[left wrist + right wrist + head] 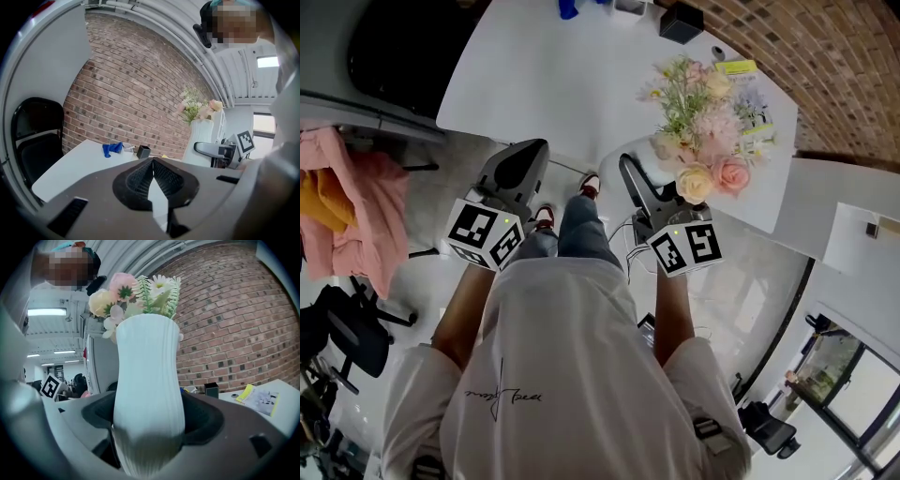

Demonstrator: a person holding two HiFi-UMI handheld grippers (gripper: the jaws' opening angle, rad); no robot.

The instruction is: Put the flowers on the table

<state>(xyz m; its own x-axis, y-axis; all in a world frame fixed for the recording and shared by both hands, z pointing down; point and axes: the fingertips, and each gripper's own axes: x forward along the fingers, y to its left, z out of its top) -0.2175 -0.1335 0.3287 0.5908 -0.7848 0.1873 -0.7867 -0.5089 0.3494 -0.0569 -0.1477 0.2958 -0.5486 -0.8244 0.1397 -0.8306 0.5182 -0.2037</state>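
The flowers (703,122), a bunch of pale pink, cream and white blooms with green sprigs, are carried in a ribbed white vase (147,394). That vase is clamped by its lower body between the jaws of the right hand-held gripper (656,192). It is held upright, its long axis vertical, with the blooms above the jaws. Its foot is shown in no view, so whether it rests on anything cannot be told. The left hand-held gripper (152,174) is seen with its jaws pressed together and nothing between them, and it is held just beside the right one. The placing is therefore judged to fall to the right one.

Ahead of both lies the white bench (553,75), its near edge just beyond the person's shoes (589,184). In the head view the flowers are seen over its right-hand corner. A broad bare stretch is offered across the middle of the bench. Sheets of paper and a yellow note (736,67) lie near that corner and may be in the way if the vase is set straight down. Farther back, a black box (681,22) and a blue cloth (111,149) are found by the brick wall (806,56). A black chair (35,136) stands at the bench's left end.
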